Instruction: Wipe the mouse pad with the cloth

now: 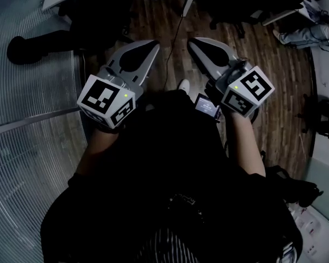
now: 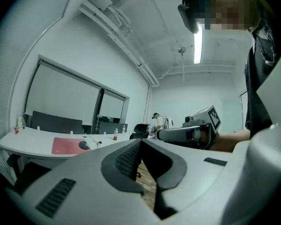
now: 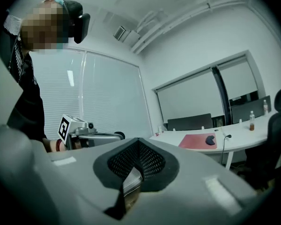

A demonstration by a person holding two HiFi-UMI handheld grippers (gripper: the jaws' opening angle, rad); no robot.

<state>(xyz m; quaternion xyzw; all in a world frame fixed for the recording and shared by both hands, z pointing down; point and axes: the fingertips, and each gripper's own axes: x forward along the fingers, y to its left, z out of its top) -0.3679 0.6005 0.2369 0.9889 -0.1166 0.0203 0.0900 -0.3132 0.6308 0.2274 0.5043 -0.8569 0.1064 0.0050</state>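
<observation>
A pink mouse pad [image 2: 65, 146] with a dark mouse [image 2: 84, 145] on it lies on a white curved desk [image 2: 28, 144] well ahead of me; the right gripper view shows the same mouse pad [image 3: 196, 141] and mouse [image 3: 210, 140]. No cloth shows in any view. I hold both grippers side by side at waist height over a wooden floor. The left gripper [image 1: 155, 44] has its jaw tips together with nothing between them. The right gripper [image 1: 191, 40] is shut and empty too. Each gripper view shows the other gripper beside it: the right gripper [image 2: 189, 132] and the left gripper [image 3: 91, 136].
A frosted glass wall [image 1: 33, 119] runs along my left. On the desk stands a small bottle [image 3: 251, 121], and a cable hangs off its edge. Black office chairs [image 2: 140, 128] stand by the desk. A dark chair [image 3: 277, 139] is close on the right.
</observation>
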